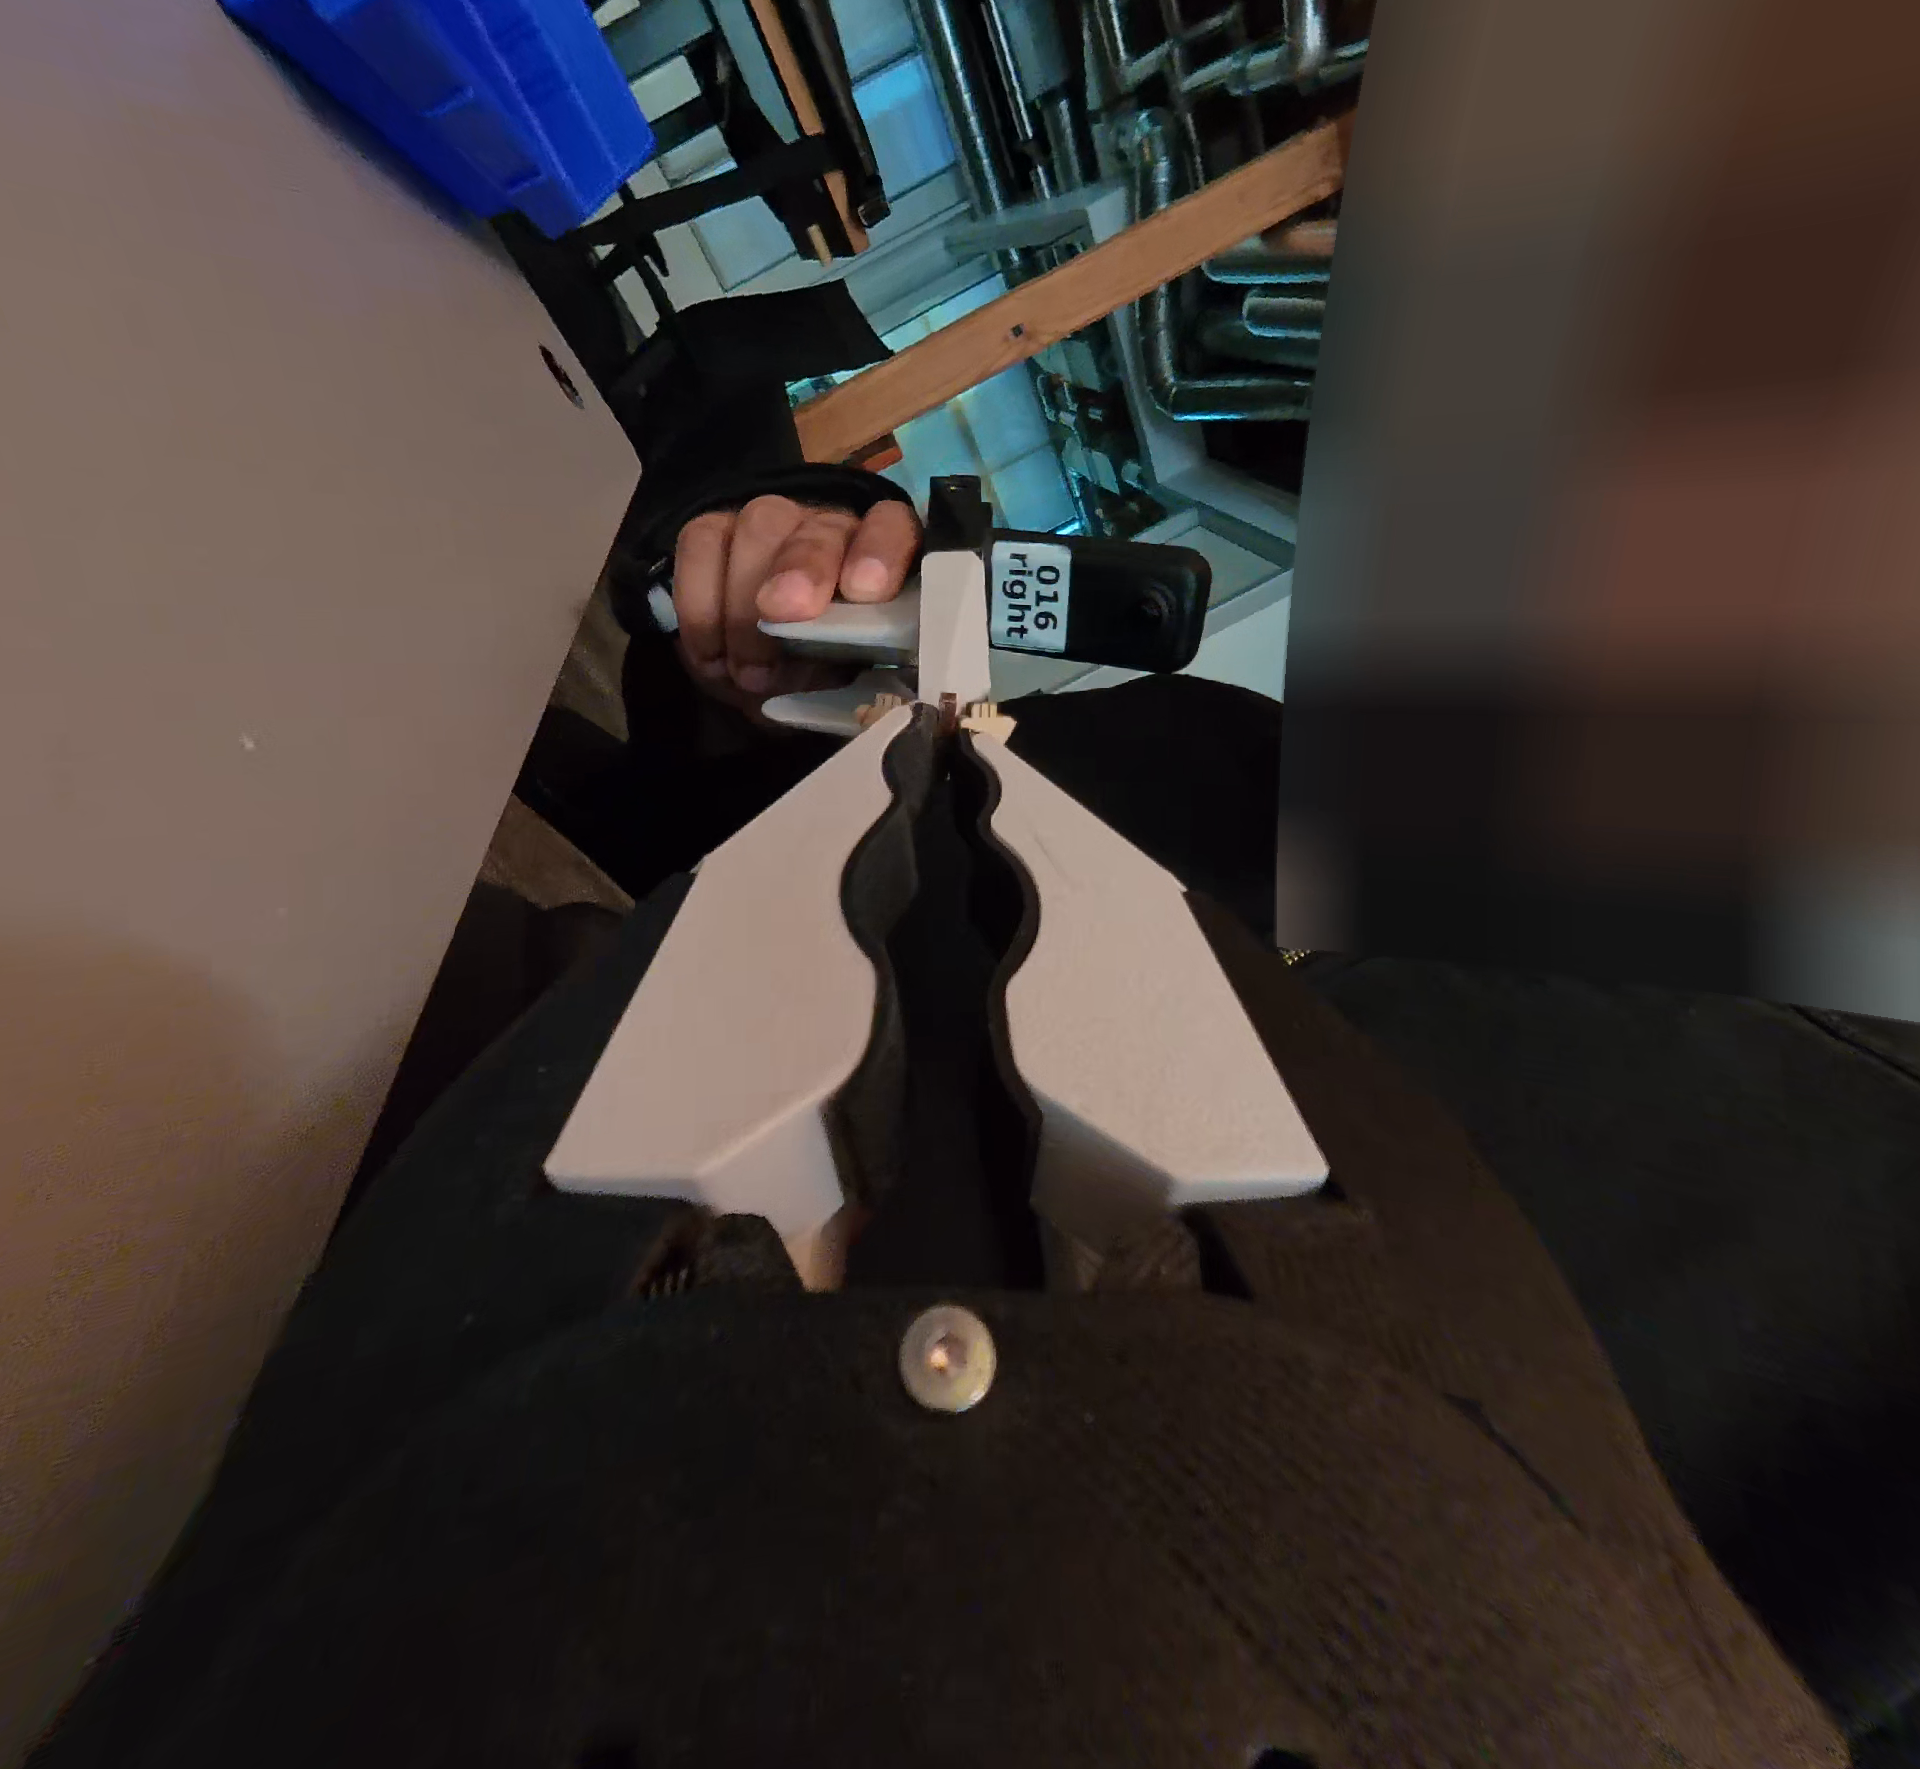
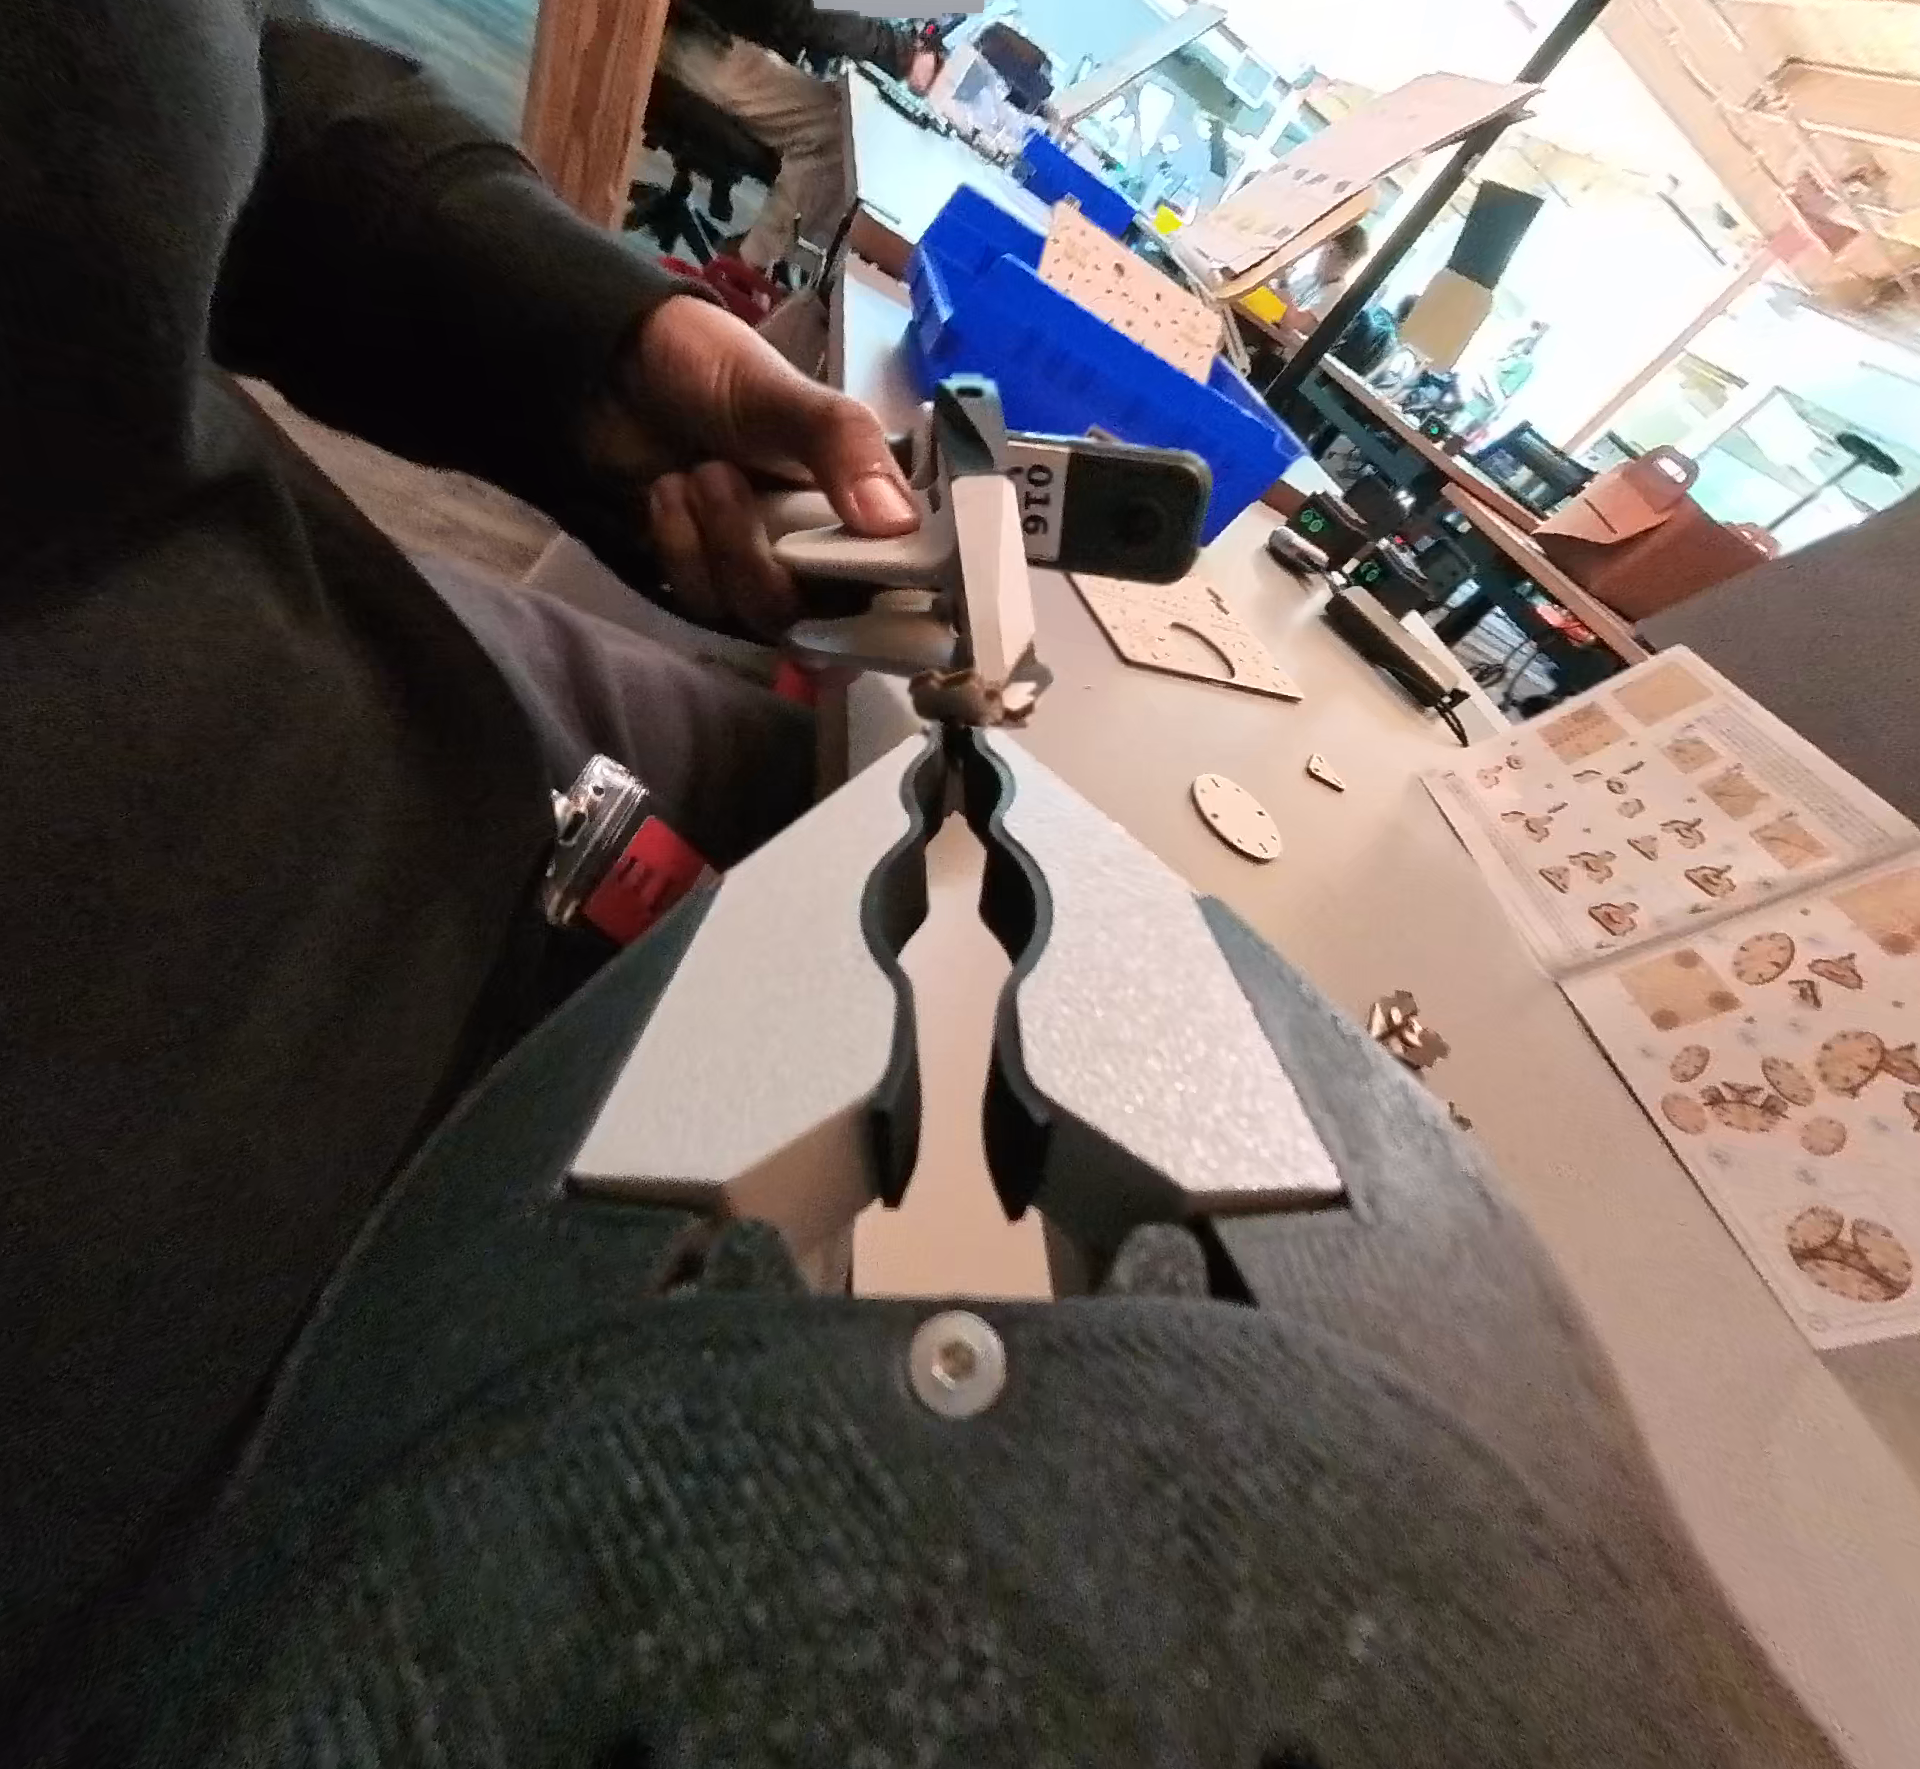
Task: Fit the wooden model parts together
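A small wooden assembly (image 2: pixel 966 693) of laser-cut pieces hangs in the air just past the table (image 2: pixel 1195 743) edge, caught between two grippers. The right gripper (image 2: pixel 951 740) has its tips clenched on a thin piece at the underside of it. The left gripper (image 1: pixel 940 713) meets the same assembly from the other side, clenched on a thin brown piece (its tips nearly touch the other gripper's finger). On the table lie a wooden disc (image 2: pixel 1236 817), a punched wooden sheet (image 2: pixel 1195 649) and an instruction sheet (image 2: pixel 1662 846). Blue bins (image 2: pixel 1091 369) stand behind.
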